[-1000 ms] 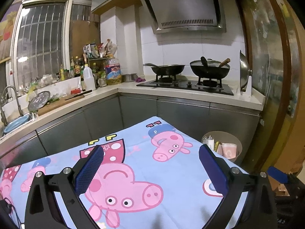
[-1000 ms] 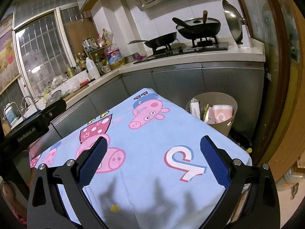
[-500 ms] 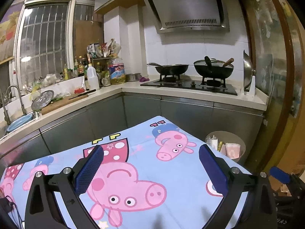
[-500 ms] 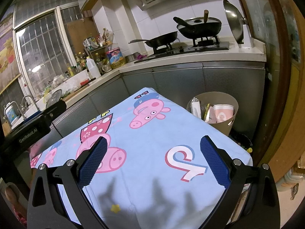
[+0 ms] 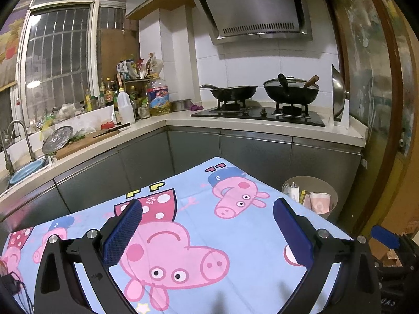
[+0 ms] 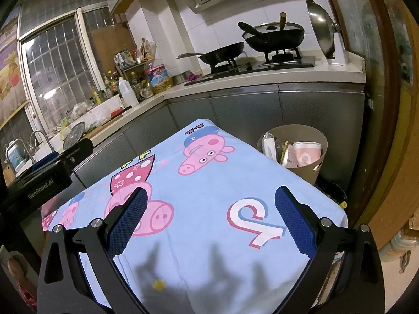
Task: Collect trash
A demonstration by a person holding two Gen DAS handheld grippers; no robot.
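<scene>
- Your left gripper (image 5: 207,233) hangs above the cartoon-print tablecloth (image 5: 199,209), its blue pads spread wide with nothing between them.
- Your right gripper (image 6: 209,222) is likewise released and empty over the same cloth.
- The trash bin (image 6: 311,167) stands on the floor just beside the table's far right corner, in front of the grey cabinets (image 6: 262,110); it holds a pink paper cup (image 6: 306,154) and assorted wrappers.
- Behind, two black woks (image 5: 290,91) sit on the stove (image 5: 259,112), under the range hood (image 5: 254,10).
- The left gripper's body appears at the left edge of the right wrist view.
</scene>
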